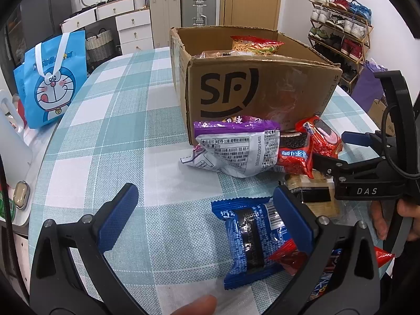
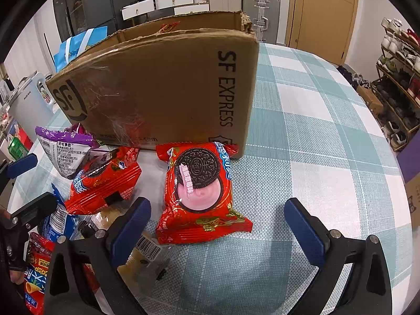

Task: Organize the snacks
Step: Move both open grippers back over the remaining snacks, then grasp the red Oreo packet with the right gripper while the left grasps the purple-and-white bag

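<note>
An open SF Express cardboard box (image 1: 257,89) stands on the checked tablecloth; it also shows in the right wrist view (image 2: 162,89). A noodle packet (image 1: 256,44) lies inside it. My left gripper (image 1: 207,210) is open, its right finger beside a blue Oreo packet (image 1: 249,239). My right gripper (image 2: 218,223) is open, with a red Oreo packet (image 2: 199,191) lying flat on the cloth between its fingers. A second red Oreo packet (image 2: 105,181) and a purple snack packet (image 1: 236,144) lie by the box.
A blue Doraemon bag (image 1: 52,78) stands at the table's left edge. A clear-wrapped snack with a barcode (image 2: 147,252) and a red chip packet (image 2: 36,270) lie by the right gripper's left finger. Drawers, suitcases and a shoe rack (image 1: 341,26) stand behind.
</note>
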`<state>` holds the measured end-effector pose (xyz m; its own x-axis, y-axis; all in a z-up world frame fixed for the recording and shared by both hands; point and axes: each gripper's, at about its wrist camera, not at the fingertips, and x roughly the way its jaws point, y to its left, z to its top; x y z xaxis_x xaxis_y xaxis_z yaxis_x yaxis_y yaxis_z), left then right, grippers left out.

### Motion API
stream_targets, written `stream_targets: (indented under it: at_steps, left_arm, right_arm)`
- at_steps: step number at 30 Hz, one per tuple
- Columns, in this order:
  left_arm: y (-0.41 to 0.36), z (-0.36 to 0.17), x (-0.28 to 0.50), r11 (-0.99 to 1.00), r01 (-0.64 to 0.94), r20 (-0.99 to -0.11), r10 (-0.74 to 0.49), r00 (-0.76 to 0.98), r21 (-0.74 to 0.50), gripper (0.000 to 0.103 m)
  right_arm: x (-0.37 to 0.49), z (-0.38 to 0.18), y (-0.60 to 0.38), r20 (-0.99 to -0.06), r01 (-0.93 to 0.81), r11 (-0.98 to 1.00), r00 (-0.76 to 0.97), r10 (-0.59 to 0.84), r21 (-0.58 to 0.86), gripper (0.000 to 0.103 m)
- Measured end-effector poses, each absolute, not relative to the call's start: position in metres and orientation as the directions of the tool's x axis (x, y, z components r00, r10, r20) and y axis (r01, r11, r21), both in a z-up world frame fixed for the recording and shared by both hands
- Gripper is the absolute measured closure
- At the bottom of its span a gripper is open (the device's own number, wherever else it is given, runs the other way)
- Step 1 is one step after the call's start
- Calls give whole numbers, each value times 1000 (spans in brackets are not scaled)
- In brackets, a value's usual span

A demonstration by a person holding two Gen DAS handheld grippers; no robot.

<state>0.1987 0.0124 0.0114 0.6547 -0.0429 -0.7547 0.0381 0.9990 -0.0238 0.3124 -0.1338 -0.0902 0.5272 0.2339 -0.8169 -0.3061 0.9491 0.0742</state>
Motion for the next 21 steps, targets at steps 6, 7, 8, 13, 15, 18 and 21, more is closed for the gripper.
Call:
stream_targets:
  at_steps: [6,7,8,13,15,18,21]
  left_arm:
    - [13,8,200,999,37,-759,-46,650,-29,1]
    - [14,8,200,999,36,-759,-46,650,-29,0]
    - [13,8,200,999,36,-758,-45,650,-29,1]
    - [15,7,202,999,34,-760,-47,648,-33,1]
    - [16,8,203,999,33,-759,-45,650,-31,1]
    - [16,8,203,999,29,-759,-44,650,-33,1]
    - [17,7,203,999,26,-759,-44,649,-35,1]
  right_arm:
    - [311,-89,-137,-813,-314,946,528,245,82,0]
    - [311,-89,-139,-810,-318,944,527,256,91,1]
    - [310,-88,-140,-805,-327,939,526,273,105,2]
    - [306,-85,-137,-793,-343,935,544,274,88,28]
    - [304,-84,-135,-788,-355,930,546,284,89,42]
    - [302,-83,-135,-780,-363,928,553,292,90,50]
    - [298,-80,-134,-774,-376,924,561,293,78,56]
